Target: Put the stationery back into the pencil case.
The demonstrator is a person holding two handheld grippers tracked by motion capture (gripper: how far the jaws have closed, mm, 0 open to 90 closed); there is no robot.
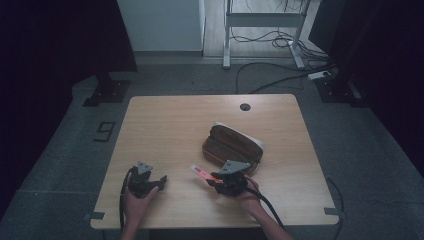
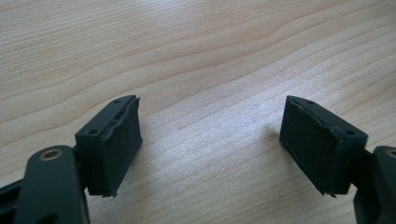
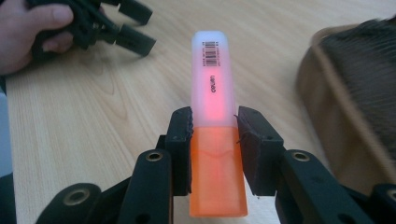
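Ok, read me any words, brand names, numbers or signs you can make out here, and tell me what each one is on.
"9": dark floor marking left of the table.
"deli": probably the brand, printed along the highlighter clamped in the right gripper; small, so not certain.
Barcode and fine print on the highlighter's cap end: too small to read.
Pencil case: no text to be seen.

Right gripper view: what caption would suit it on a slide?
Right gripper clamps an orange highlighter above the wooden table, beside a brown pencil case.
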